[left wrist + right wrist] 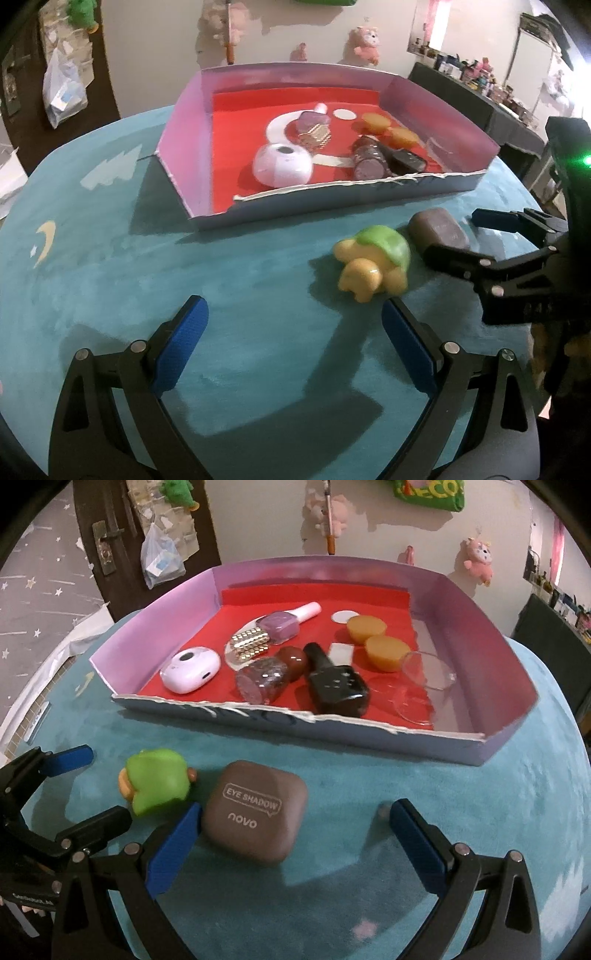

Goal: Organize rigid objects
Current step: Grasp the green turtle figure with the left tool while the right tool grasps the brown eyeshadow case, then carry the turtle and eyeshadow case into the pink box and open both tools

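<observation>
Matte brown rounded-square eye shadow case (255,812) lies flat on the fuzzy teal cloth (369,786), lower centre of the right wrist frame, printed text reading toward the camera. Right gripper (295,834) spread wide, its left pad touching the case. Glossy green-and-yellow plastic turtle (373,264) just beside it, head toward the lens. Left gripper (295,339) spread, empty. Red-lined cardboard tray (369,734) behind holds the nail polish bottles (334,681).

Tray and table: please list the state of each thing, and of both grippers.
Tray: open, on the table.
Eyeshadow case: closed, outside the tray, between right gripper fingers.
Toy turtle: outside the tray.
Black bottle: lying in the tray.
Left gripper: open, empty.
Right gripper: open.
</observation>
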